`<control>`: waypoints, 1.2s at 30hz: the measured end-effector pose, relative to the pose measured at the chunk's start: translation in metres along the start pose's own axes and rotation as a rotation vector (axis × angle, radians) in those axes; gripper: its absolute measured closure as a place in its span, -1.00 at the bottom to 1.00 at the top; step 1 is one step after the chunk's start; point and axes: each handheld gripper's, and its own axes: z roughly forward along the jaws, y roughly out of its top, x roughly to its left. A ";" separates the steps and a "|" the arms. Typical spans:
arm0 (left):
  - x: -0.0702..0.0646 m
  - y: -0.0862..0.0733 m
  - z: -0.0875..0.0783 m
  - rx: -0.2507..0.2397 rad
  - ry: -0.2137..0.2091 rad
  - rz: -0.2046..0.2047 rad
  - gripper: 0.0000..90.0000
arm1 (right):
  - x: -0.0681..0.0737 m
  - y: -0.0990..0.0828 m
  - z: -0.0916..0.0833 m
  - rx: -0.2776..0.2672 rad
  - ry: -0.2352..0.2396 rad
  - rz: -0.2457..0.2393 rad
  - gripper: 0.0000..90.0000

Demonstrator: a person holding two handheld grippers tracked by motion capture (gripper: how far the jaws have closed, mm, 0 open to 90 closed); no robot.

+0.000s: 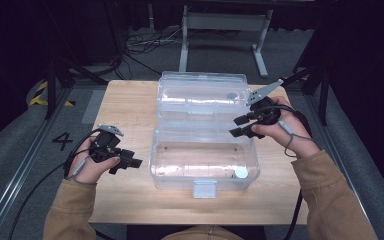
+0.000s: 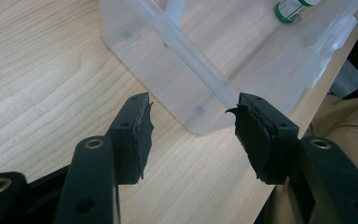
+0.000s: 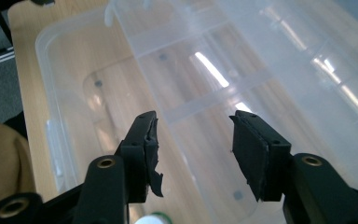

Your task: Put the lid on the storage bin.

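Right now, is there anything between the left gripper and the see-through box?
No. In the high view, only bare wooden table lies between the left gripper and the clear box. The left gripper view shows its open jaws over bare wood before the box corner.

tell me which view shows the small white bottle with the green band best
The left gripper view: the bottle shows its green band and label inside the clear box. High view gives a small pale dot; right gripper view a sliver at the bottom edge.
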 end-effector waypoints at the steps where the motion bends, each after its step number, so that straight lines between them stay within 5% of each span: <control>1: -0.001 0.000 0.000 0.001 -0.001 -0.001 0.03 | -0.002 0.003 0.000 -0.012 -0.006 0.001 0.13; 12: -0.009 0.002 0.002 0.003 -0.003 0.024 0.05 | -0.027 0.020 0.001 -0.103 -0.094 0.010 0.13; 17: -0.012 0.004 0.003 -0.001 -0.021 0.036 0.05 | -0.037 0.021 0.006 -0.093 -0.111 0.028 0.14; 27: -0.021 0.009 0.007 0.004 -0.046 0.069 0.05 | -0.051 0.020 0.021 -0.008 -0.055 0.046 0.45; 36: -0.029 0.013 0.011 0.006 -0.068 0.095 0.05 | -0.052 0.020 0.021 0.000 -0.031 0.048 0.63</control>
